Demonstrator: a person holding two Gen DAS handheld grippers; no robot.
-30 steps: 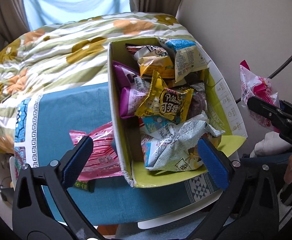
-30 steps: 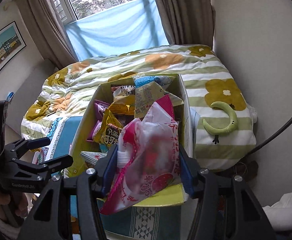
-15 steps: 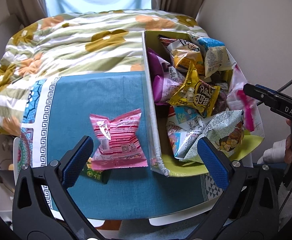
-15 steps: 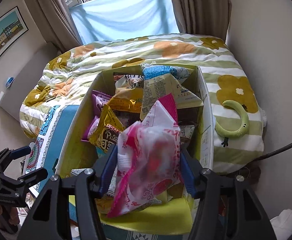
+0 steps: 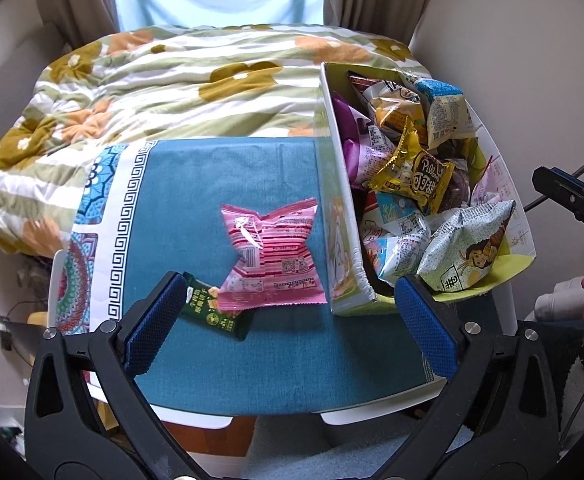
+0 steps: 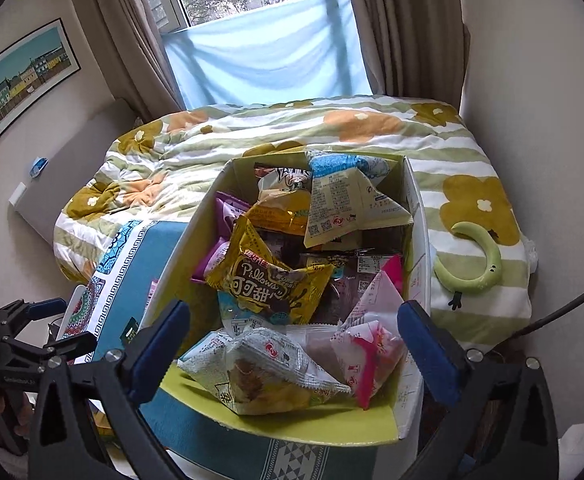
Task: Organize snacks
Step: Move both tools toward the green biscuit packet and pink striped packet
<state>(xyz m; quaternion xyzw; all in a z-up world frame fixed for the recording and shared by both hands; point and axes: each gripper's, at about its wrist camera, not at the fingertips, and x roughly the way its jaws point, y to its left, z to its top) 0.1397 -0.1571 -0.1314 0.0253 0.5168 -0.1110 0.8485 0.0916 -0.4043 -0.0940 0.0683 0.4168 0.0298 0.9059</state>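
Observation:
A cardboard box (image 5: 337, 184) (image 6: 196, 236) full of snack bags stands at the right of a blue-clothed table (image 5: 212, 184). My right gripper (image 6: 293, 344) hangs over the box's near end, its jaws opening wide, with nothing pressed between them. The pink-and-white bag (image 6: 367, 344) it carried lies in the box's near right corner beside a pale green-printed bag (image 6: 268, 372). My left gripper (image 5: 288, 320) is open above the table. A pink striped snack bag (image 5: 272, 256) lies flat ahead of it, overlapping a small dark green packet (image 5: 216, 312).
A bed with a flowered quilt (image 5: 164, 92) lies behind the table, with a green crescent toy (image 6: 477, 260) on it. A wall and a black cable (image 6: 567, 308) stand to the right. The table's near edge (image 5: 252, 412) is just below my left gripper.
My right gripper opened and let the pink-and-white bag fall into the box. My left gripper swung left, so the pink striped bag and green packet are now centred ahead of it.

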